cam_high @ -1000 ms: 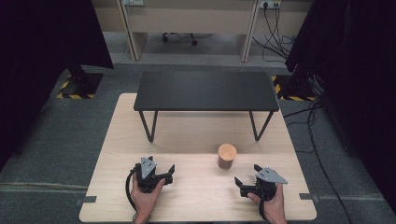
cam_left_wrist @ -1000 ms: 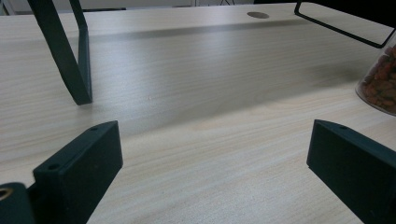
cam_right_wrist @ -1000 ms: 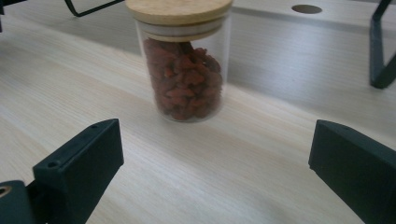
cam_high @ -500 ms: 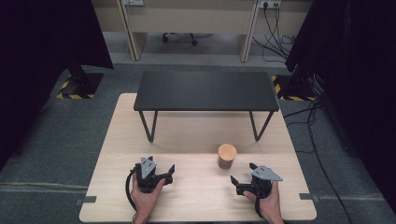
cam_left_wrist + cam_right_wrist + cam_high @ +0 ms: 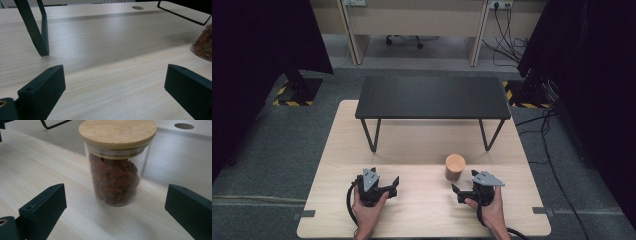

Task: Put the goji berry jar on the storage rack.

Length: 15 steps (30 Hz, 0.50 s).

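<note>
Pale wood surface [image 5: 422, 145], black rack at back. Lidded jar [image 5: 117, 162] upright, just ahead of right tongs [image 5: 464, 192]; both tongs spread, empty. Judged: approach; next, straddle jar squarely.

Black grippers [image 5: 393, 184] — grey triangular plates, black cables, seemingly bare forearms.

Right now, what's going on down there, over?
Left gripper open, empty. Right gripper open, aimed at the lidded jar of red dried bits, not touching. Nothing between them. Black stand farther back.
</note>
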Each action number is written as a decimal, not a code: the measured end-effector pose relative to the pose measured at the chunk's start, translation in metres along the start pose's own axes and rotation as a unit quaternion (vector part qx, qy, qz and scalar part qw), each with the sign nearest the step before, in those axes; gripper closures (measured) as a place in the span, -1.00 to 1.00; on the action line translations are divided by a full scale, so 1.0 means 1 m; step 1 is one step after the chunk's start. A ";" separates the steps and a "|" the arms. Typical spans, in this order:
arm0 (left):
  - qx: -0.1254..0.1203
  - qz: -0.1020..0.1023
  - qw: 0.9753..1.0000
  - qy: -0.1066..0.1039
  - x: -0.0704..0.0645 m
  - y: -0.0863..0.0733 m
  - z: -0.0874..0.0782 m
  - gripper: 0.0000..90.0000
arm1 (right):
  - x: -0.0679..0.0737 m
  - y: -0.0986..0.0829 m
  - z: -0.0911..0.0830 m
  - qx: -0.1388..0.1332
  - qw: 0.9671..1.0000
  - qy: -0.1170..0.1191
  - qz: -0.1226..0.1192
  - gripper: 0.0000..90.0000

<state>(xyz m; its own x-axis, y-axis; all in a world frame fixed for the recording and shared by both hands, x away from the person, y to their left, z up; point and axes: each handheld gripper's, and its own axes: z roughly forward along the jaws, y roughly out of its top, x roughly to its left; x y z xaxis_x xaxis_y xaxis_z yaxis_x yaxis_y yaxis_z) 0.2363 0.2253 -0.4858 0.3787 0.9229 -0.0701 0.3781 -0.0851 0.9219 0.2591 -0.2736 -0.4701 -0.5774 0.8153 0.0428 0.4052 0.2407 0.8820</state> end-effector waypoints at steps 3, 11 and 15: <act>0.000 -0.001 1.000 0.000 0.000 0.000 0.000 -0.94 | 0.001 0.003 0.004 0.003 1.000 0.003 -0.002 -0.92; 0.000 0.000 1.000 0.000 0.000 0.000 0.000 -0.94 | 0.001 0.012 0.018 0.010 1.000 0.006 -0.002 -0.91; 0.000 0.000 1.000 0.000 0.000 0.000 0.000 -0.94 | 0.000 0.015 0.024 0.011 1.000 0.007 0.001 -0.87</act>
<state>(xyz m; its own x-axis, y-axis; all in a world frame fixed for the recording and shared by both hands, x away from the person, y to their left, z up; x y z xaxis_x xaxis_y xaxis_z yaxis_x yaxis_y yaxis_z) 0.2362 0.2254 -0.4858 0.3790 0.9227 -0.0700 0.3778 -0.0852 0.9220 0.2821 -0.2570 -0.4679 -0.5865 0.8083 0.0506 0.4214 0.2512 0.8714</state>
